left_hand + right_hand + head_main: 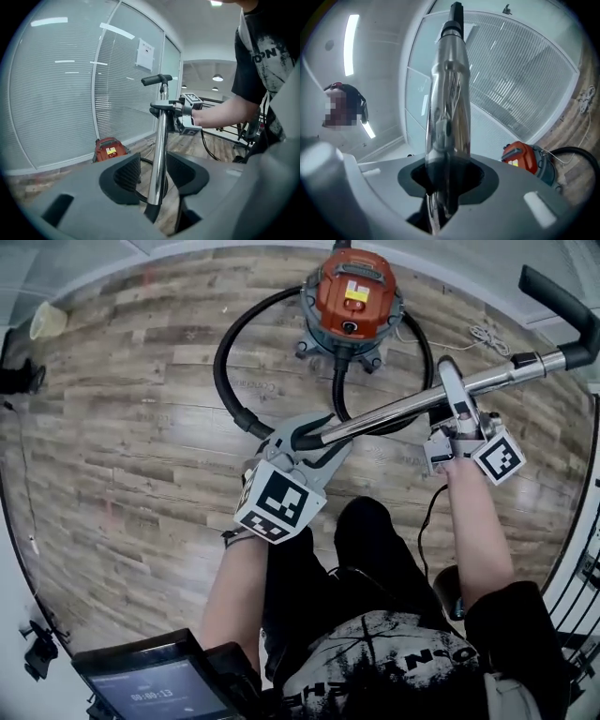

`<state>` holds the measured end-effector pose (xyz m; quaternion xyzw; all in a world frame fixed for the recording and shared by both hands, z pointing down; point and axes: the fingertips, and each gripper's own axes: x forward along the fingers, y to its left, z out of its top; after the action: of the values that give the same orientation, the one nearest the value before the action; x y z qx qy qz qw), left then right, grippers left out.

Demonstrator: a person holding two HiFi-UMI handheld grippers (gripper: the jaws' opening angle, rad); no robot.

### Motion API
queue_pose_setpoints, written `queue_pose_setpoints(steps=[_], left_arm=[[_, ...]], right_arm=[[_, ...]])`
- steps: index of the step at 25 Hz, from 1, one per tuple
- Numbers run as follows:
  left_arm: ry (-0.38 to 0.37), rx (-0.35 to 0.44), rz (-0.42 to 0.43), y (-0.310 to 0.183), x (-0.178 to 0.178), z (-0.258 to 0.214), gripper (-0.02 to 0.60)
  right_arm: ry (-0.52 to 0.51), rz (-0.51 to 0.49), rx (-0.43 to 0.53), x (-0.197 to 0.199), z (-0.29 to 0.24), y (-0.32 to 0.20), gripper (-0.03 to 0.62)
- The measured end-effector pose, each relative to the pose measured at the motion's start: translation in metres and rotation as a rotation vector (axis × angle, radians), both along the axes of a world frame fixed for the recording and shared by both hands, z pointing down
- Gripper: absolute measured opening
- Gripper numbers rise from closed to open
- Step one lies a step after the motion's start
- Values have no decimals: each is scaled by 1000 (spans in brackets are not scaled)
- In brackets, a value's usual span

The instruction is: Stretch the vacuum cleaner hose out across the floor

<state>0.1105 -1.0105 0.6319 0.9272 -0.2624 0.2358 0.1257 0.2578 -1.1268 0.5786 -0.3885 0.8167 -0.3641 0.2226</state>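
**Wand point(394, 409) in hand, hose point(221, 362) not yet stretched**

Clamps the wand in the right gripper point(448, 397), partway along the tube toward the black handle point(562, 306) at far right. Checks out in the right gripper view: jaws narrow, pads hard on the metal, nothing else between them. Shows the left gripper point(314, 435) wide, with jaws standing either side of the wand's lower end. Shows gaps on both sides in the left gripper view, so no grip there. Holds the wand clear of the floor point(122, 456), slanting from near centre up to far right.

Finds the hose down on the floor, beyond the grippers. Runs as one black loop out of the vacuum cleaner point(352, 287), round to the left and back to the wand's lower end, just beside the left gripper. Makes a second bend on the right, passing behind the wand. Puts the vacuum cleaner at far centre by the glass wall, with a white cord point(483, 334) loose to its right.

Progress, as a judgement: early.
- Done: wand end picked up.
- Left: carry that end well away from the vacuum cleaner until both bends open and the hose lies straight across the floor.
- Probably needs a fresh left grip first, or a pull on the right alone.
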Motion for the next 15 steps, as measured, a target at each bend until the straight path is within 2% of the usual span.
queue_pose_setpoints(steps=[4,8,10,13,15], left_arm=[[-52,34,45,-9,14,-59,187],[-115,113,90,-35,7,-121,203],[-139,134,160,-47,3,-146,249],[-162,133,288,-42,16,-145,272],[-125,121,334,-35,30,-138,271]], right_arm=[[12,-42,59,-22,-101,-5,115],[65,-55,110,-48,-180,-9,109],[95,-47,152,-62,-217,-12,106],[140,-25,218,-75,-244,-7,106],[161,4,255,-83,-251,-4,106]])
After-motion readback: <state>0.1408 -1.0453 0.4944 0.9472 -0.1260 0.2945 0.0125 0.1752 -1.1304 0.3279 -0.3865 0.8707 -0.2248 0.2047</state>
